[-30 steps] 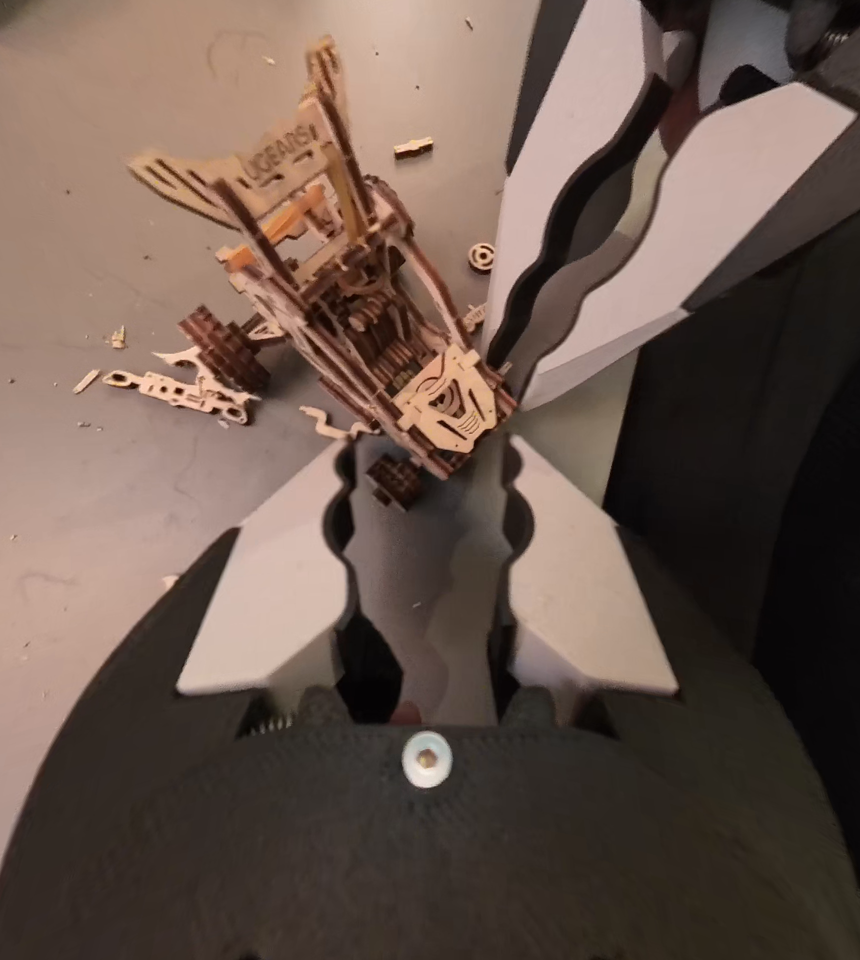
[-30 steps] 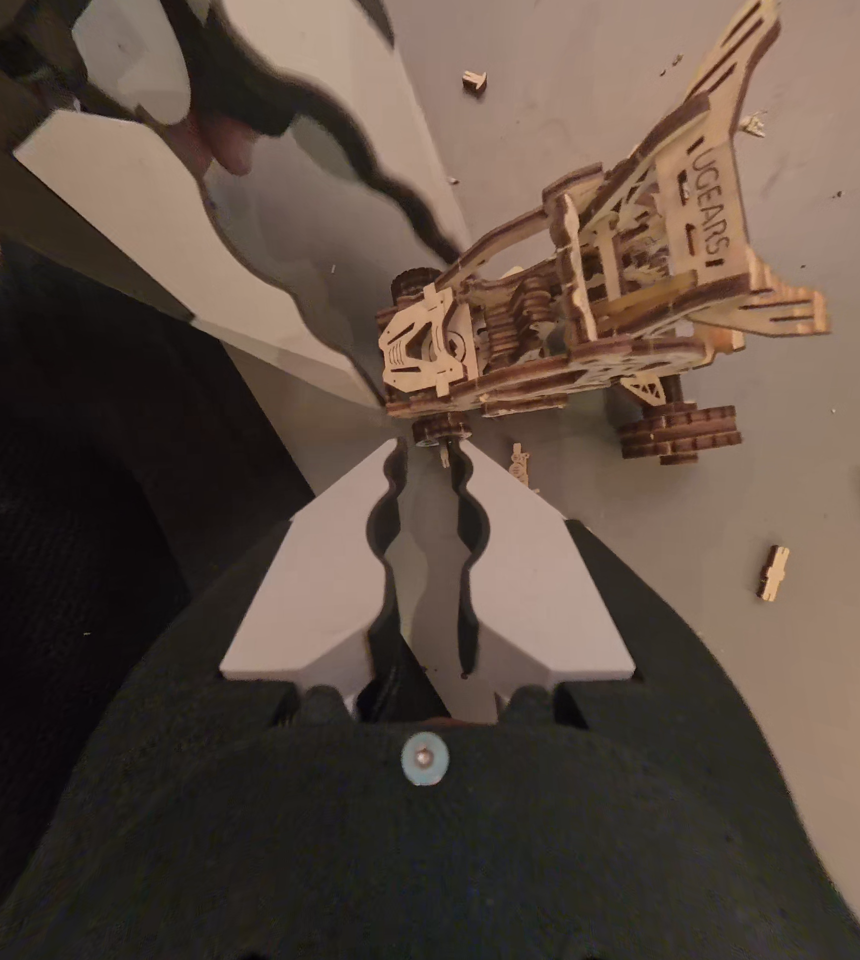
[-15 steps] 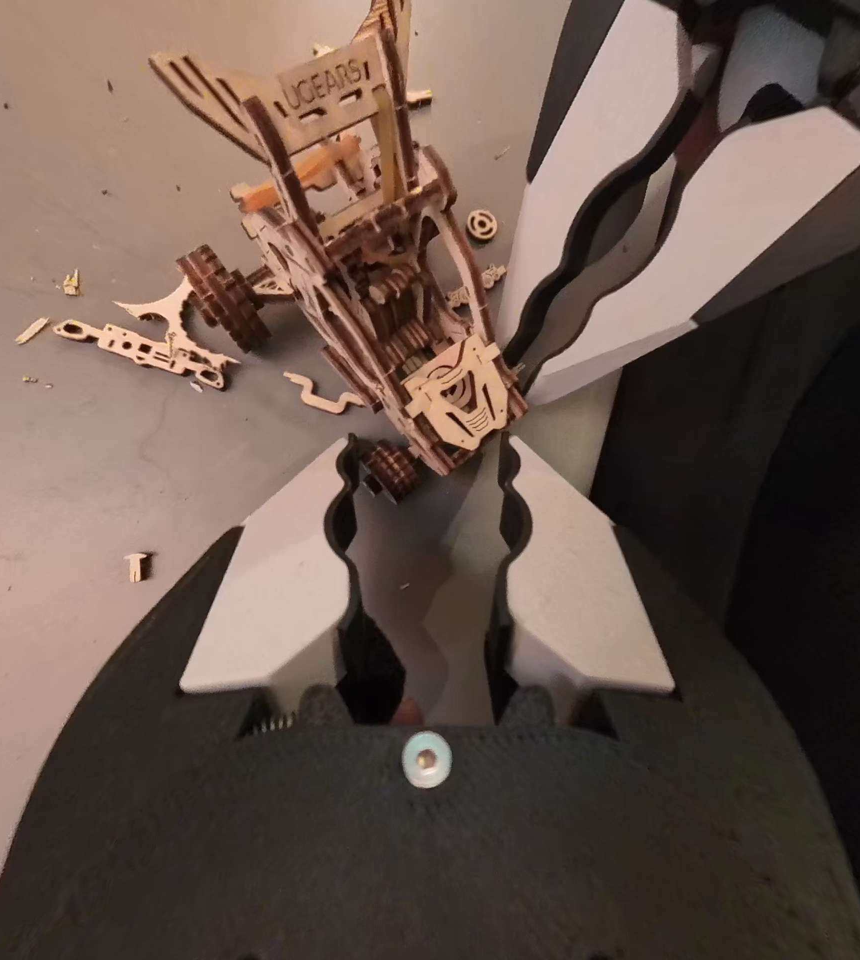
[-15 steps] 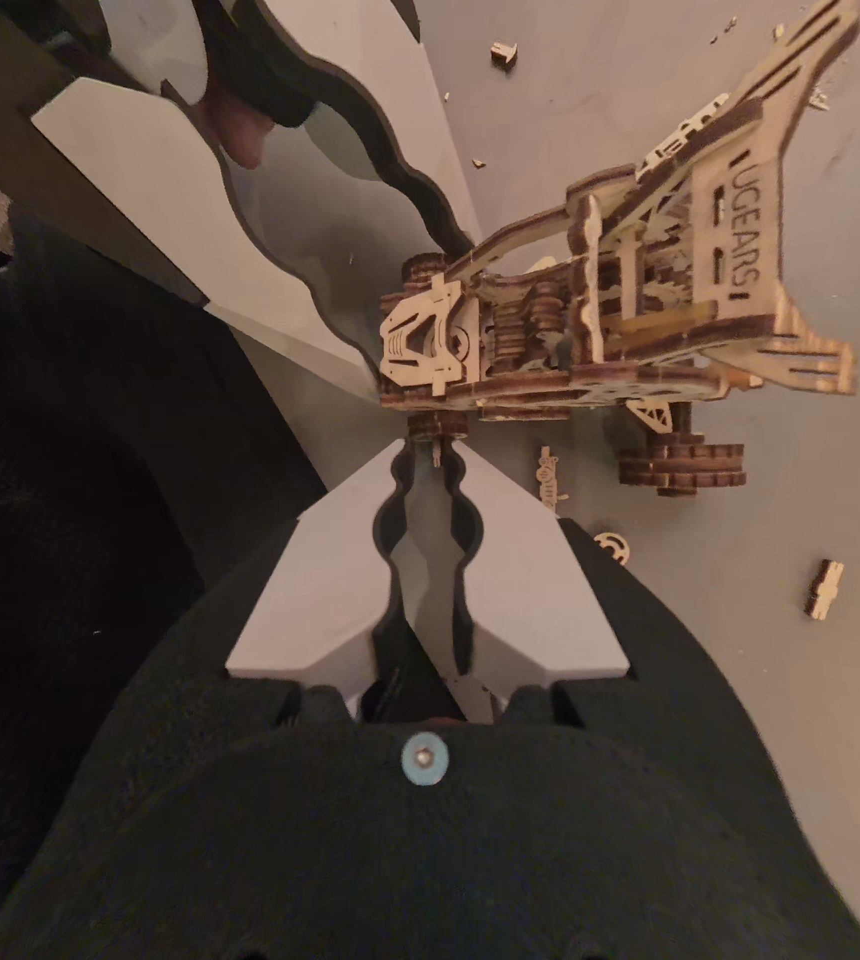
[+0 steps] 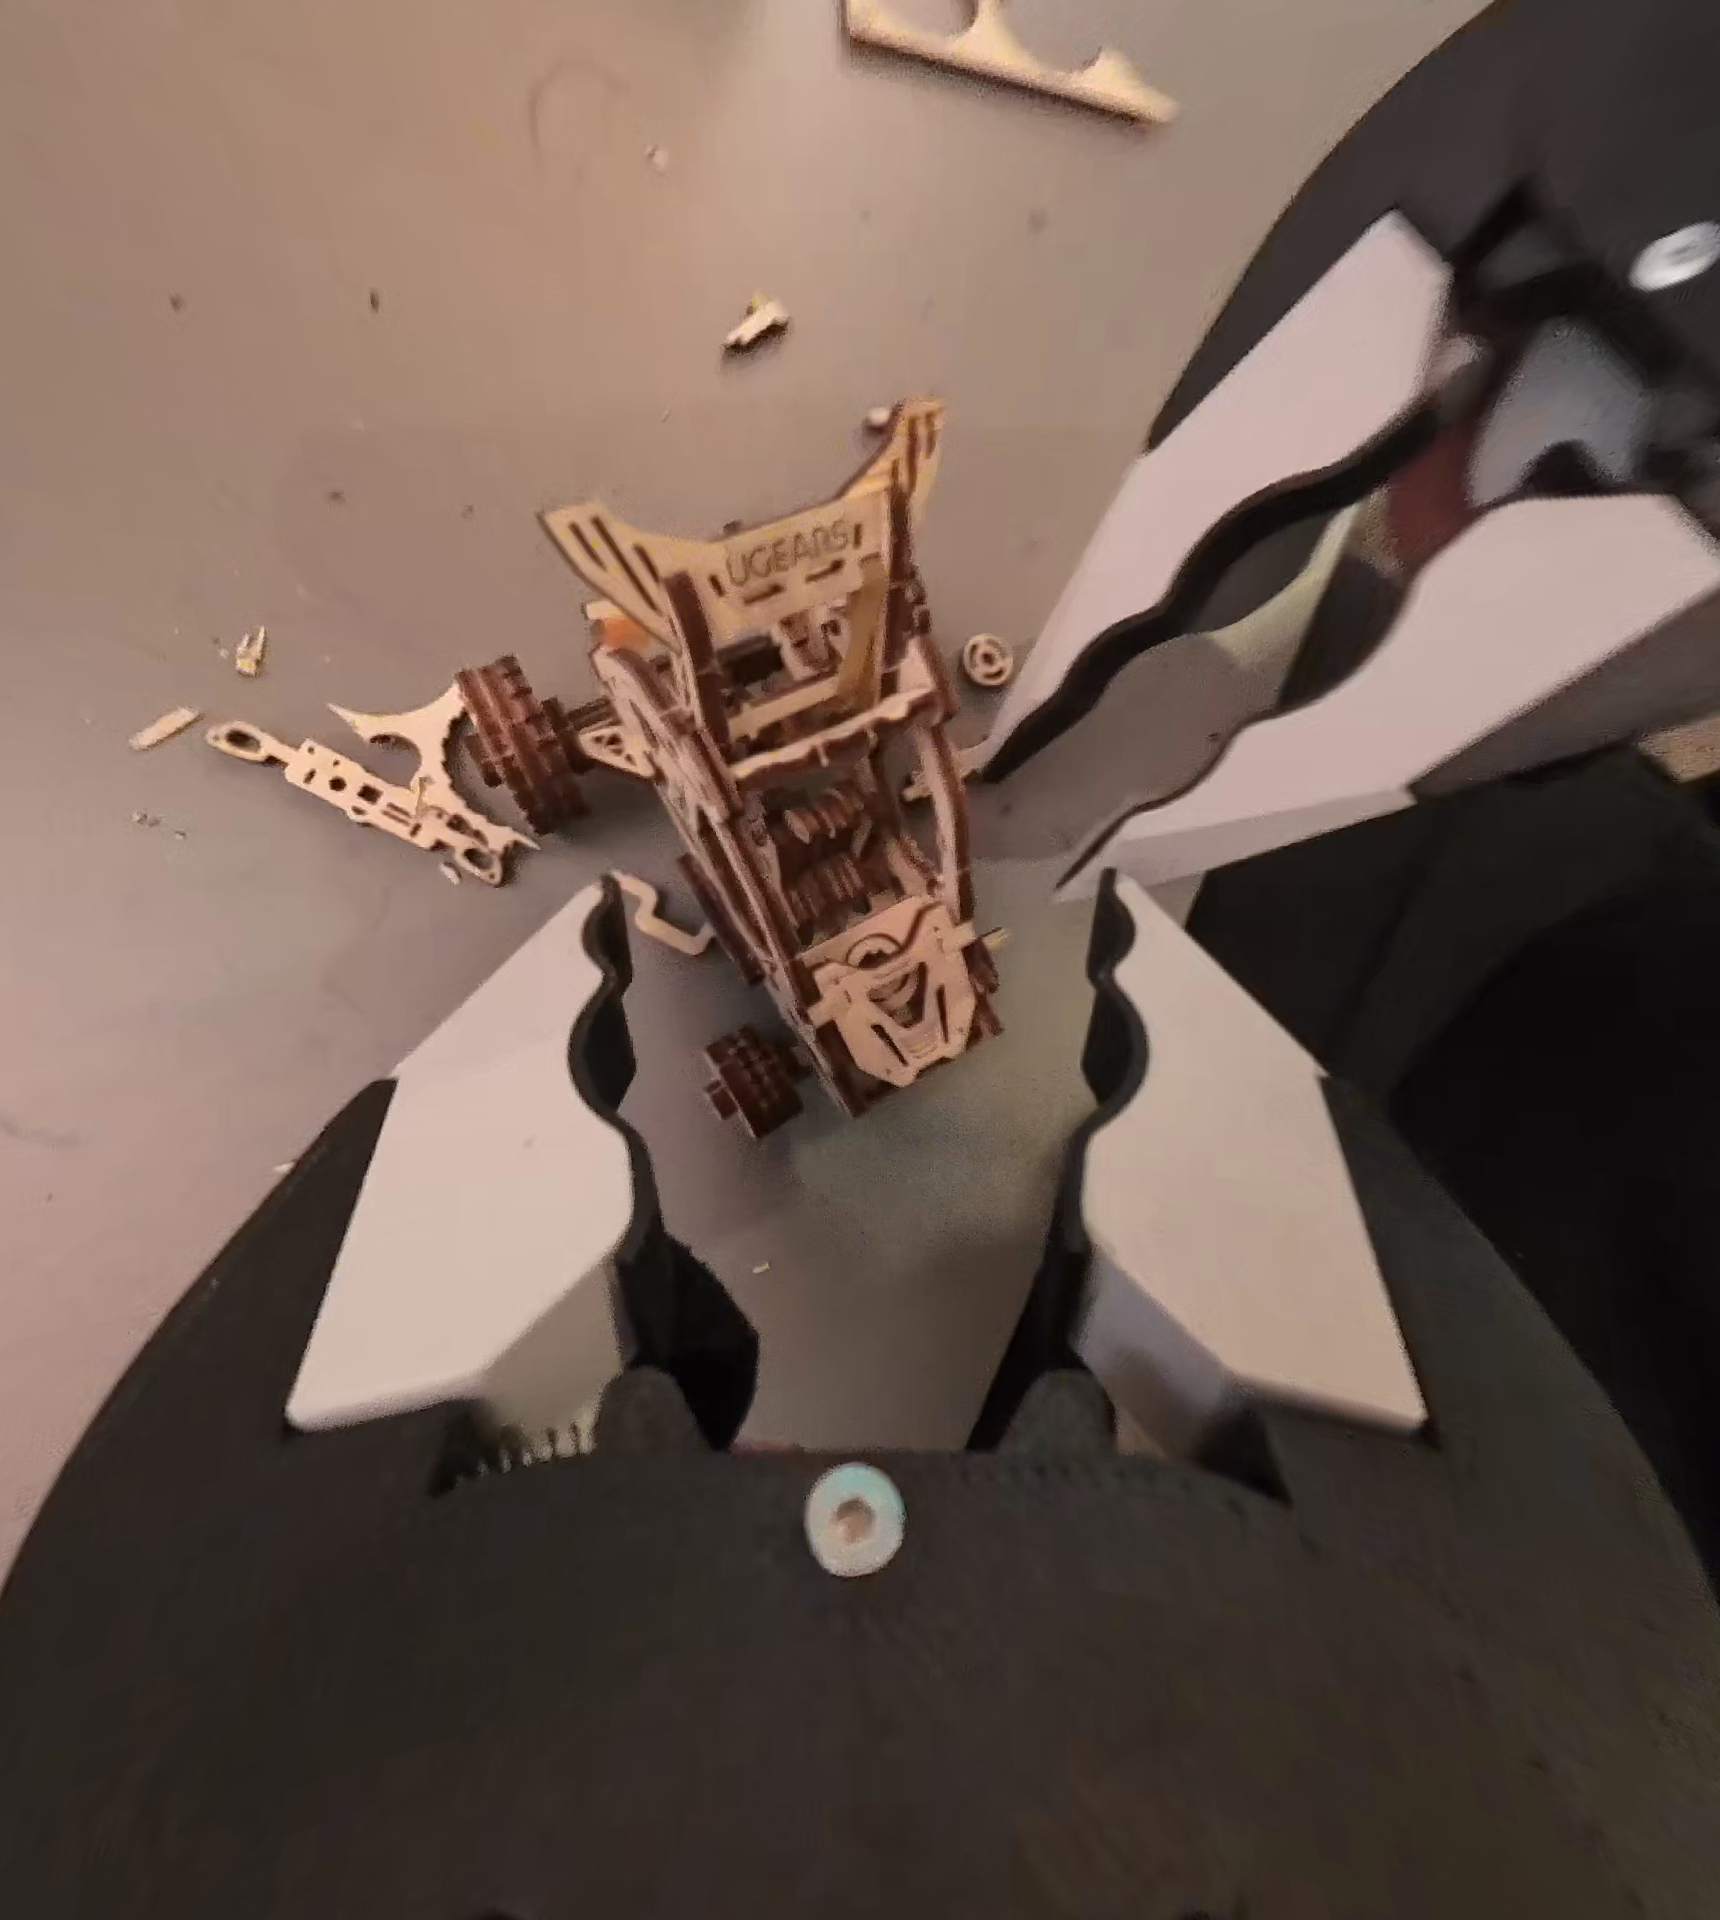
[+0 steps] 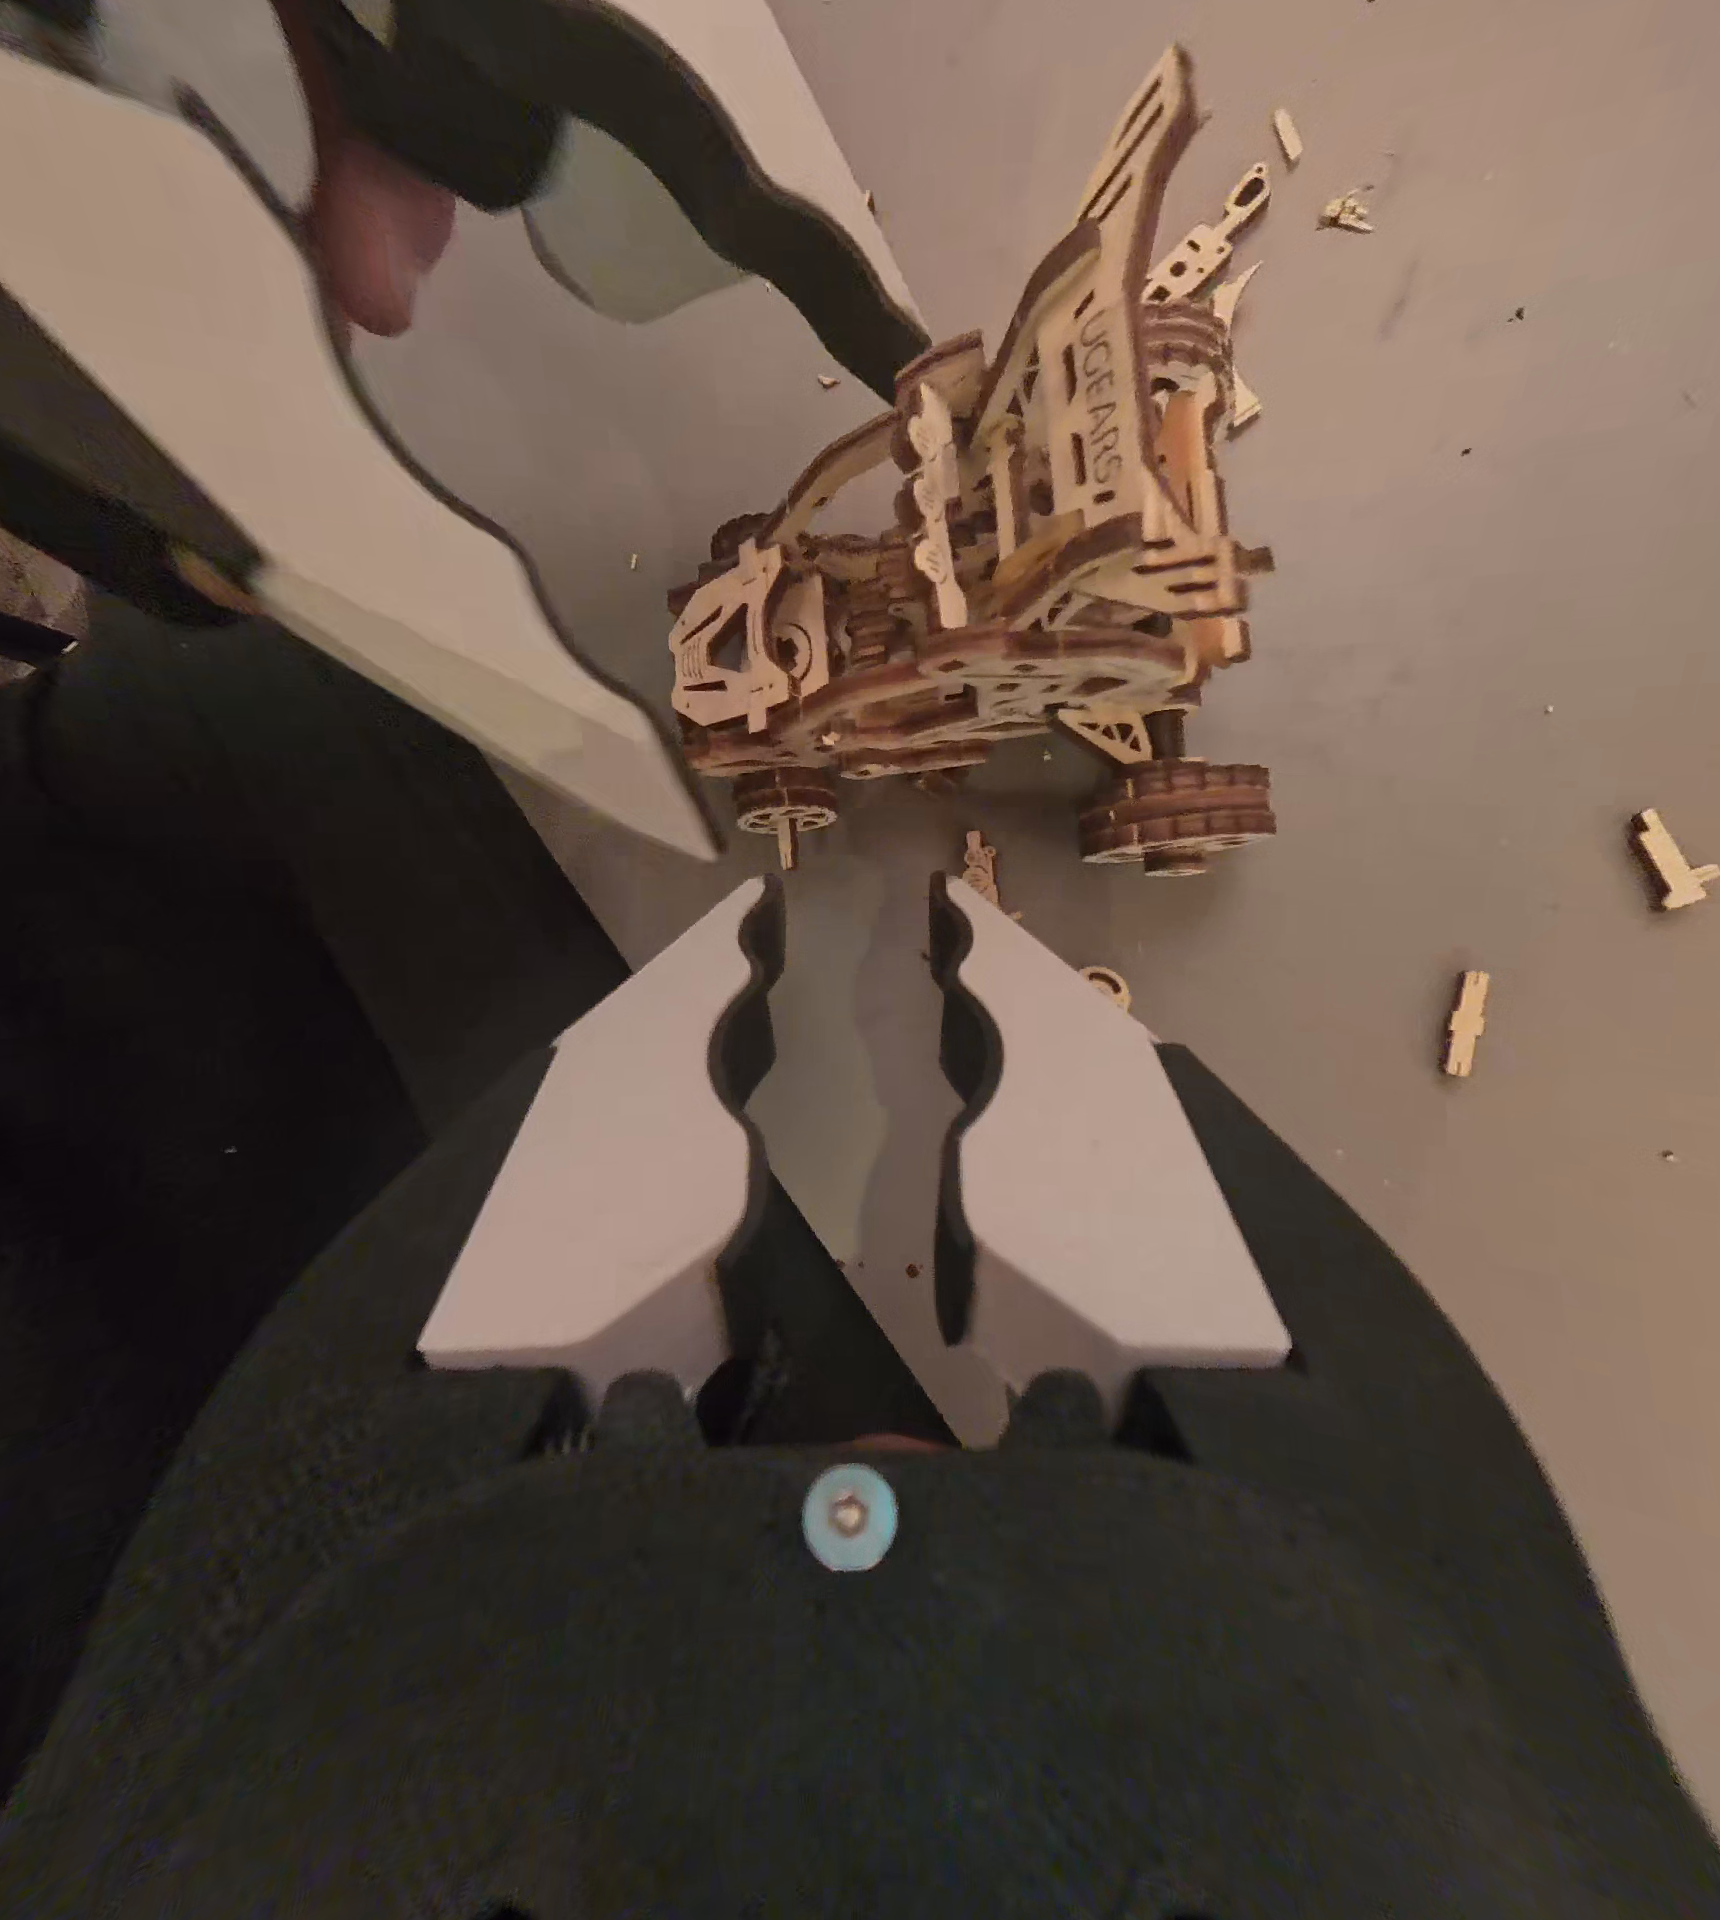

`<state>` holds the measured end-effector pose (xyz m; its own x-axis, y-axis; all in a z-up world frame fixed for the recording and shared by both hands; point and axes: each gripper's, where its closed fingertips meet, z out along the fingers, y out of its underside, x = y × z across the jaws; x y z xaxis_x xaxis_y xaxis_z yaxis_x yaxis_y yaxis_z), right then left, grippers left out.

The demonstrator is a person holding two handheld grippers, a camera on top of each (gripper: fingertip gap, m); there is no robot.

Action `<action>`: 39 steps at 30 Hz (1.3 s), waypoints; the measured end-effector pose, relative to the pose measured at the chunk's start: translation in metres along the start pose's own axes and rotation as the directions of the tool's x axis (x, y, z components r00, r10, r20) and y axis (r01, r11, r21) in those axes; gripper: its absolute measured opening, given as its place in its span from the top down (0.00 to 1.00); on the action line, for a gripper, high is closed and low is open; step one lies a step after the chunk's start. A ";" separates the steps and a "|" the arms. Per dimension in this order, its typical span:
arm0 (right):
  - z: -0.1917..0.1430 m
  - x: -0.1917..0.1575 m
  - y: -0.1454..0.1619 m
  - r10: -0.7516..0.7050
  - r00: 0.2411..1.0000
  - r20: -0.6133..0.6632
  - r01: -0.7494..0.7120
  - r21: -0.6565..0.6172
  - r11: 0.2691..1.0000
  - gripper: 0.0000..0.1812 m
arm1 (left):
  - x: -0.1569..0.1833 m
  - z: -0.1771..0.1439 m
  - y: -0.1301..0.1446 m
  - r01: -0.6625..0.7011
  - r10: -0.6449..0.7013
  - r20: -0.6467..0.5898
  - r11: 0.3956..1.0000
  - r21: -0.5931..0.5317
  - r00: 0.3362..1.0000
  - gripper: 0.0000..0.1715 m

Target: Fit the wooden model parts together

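Wooden model car [image 5: 814,821] sits on the grey surface [image 5: 160,312], nose toward both tongs, touched by neither. Left tongs [image 5: 851,914] spread wide, holding nothing, with the nose between the tips. Right tongs [image 6: 856,894] parted, holding nothing, just short of the front wheel [image 6: 783,805]. Loose flat strip [image 5: 368,790] lies beside the rear wheel [image 5: 518,743]; scraps lie around. Step looks like between fittings: next, pick a loose part, steady the car.

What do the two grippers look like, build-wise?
Both match: left gripper and right gripper each have a broad black textured body, two pale grey wedge-shaped fingers with wavy black inner pads, and a silver screw centred below them. No cables or sleeves visible.
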<state>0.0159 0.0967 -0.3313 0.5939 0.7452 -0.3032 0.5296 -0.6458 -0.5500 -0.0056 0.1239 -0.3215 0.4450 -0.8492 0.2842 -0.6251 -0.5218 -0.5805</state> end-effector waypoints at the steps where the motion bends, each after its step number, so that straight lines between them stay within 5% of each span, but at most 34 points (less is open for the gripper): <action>1: 0.000 0.000 0.000 0.001 1.000 0.001 -0.001 0.000 1.000 0.86 | 0.000 0.005 0.003 0.008 -0.007 0.007 1.000 -0.027 1.000 0.53; 4: -0.004 0.001 0.000 -0.003 1.000 -0.004 0.003 0.012 1.000 0.87 | 0.002 0.013 0.005 0.037 -0.037 0.012 0.998 -0.044 0.999 0.68; 8: -0.013 0.006 -0.005 -0.004 1.000 -0.004 0.004 0.043 0.999 0.87 | -0.003 0.012 -0.002 0.062 -0.062 0.032 0.998 -0.011 0.998 0.69; 12: -0.024 0.008 -0.013 -0.010 1.000 0.010 0.009 0.091 0.996 0.86 | -0.009 -0.004 -0.019 0.180 -0.172 -0.065 0.972 0.148 0.983 0.69; 19: -0.032 -0.005 -0.038 -0.015 0.993 0.120 -0.006 0.176 0.984 0.84 | -0.025 -0.044 -0.035 0.460 -0.348 -0.340 0.818 0.345 0.874 0.69; 24: -0.031 -0.027 -0.068 0.011 0.965 0.262 -0.082 0.261 0.962 0.80 | -0.028 -0.093 -0.055 0.643 -0.309 -0.605 0.603 0.472 0.734 0.69; 30: -0.039 -0.044 -0.123 0.040 0.819 0.572 -0.309 0.382 0.871 0.63 | -0.022 -0.143 -0.070 0.739 -0.132 -0.786 0.462 0.490 0.604 0.69; 34: -0.062 -0.043 -0.158 0.006 0.640 0.768 -0.498 0.409 0.765 0.56 | -0.017 -0.159 -0.074 0.754 -0.061 -0.818 0.434 0.494 0.572 0.69; 39: -0.062 -0.054 -0.180 -0.017 0.580 0.815 -0.526 0.390 0.756 0.55 | -0.013 -0.162 -0.074 0.751 -0.015 -0.831 0.439 0.494 0.556 0.69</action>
<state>-0.0738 0.1627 -0.1672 -0.1580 0.5781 -0.8005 -0.1481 -0.8154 -0.5596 -0.0688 0.1600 -0.1587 -0.2757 -0.5313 0.8011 0.3768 -0.8264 -0.4185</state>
